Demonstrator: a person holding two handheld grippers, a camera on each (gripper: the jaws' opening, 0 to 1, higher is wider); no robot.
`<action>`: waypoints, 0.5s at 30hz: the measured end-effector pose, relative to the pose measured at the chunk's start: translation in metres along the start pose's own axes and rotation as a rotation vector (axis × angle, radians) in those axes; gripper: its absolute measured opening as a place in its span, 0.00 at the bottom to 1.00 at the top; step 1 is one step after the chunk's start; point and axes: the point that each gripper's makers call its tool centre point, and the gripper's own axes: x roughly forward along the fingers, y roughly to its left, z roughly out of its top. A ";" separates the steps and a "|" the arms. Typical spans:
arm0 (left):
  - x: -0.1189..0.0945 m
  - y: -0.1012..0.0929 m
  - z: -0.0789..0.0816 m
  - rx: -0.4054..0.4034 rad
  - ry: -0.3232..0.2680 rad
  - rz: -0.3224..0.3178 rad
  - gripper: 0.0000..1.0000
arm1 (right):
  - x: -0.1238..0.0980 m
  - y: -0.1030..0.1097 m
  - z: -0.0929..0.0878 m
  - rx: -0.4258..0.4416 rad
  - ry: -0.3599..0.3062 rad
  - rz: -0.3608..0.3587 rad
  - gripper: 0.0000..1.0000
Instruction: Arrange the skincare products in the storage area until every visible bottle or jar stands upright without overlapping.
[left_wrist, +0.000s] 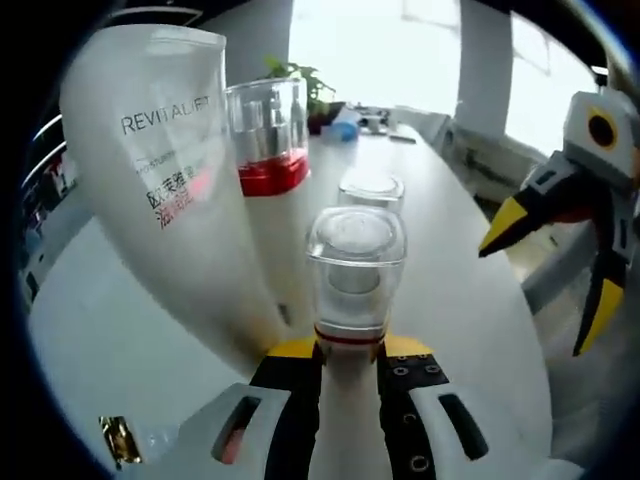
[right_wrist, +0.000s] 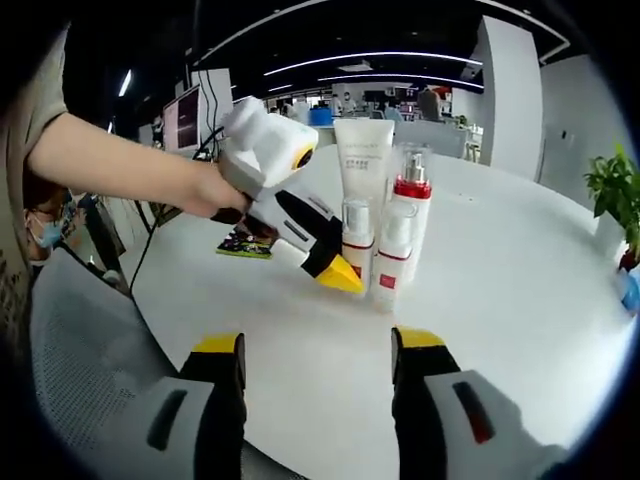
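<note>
My left gripper (left_wrist: 345, 352) is shut on a small white bottle with a clear cap (left_wrist: 355, 265), which stands upright on the white table (left_wrist: 470, 300). Close behind it stand a tall white Revitalift tube (left_wrist: 165, 170), a clear pump bottle with a red band (left_wrist: 268, 140) and a second small clear-capped bottle (left_wrist: 370, 188). The right gripper view shows the same cluster: the tube (right_wrist: 363, 160), the red pump bottle (right_wrist: 410, 200), the held bottle (right_wrist: 357, 235) and its twin (right_wrist: 393, 255), with the left gripper (right_wrist: 342, 278) at the held bottle's base. My right gripper (right_wrist: 320, 350) (left_wrist: 532, 300) is open, short of the cluster.
A person's arm (right_wrist: 120, 160) holds the left gripper. A small printed card (right_wrist: 247, 245) lies on the table left of the bottles. A mesh chair (right_wrist: 90, 350) stands at the near edge. A potted plant (right_wrist: 612, 190) (left_wrist: 300, 80) stands far off.
</note>
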 end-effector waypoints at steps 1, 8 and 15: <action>0.000 0.000 0.000 0.000 0.000 -0.001 0.18 | 0.000 0.000 0.000 0.001 0.000 0.001 0.59; 0.001 0.000 0.000 -0.005 0.001 -0.002 0.18 | 0.000 0.000 0.000 0.002 0.000 0.002 0.59; 0.003 -0.001 -0.001 -0.030 0.003 -0.002 0.19 | 0.000 0.001 -0.001 0.002 0.002 0.003 0.59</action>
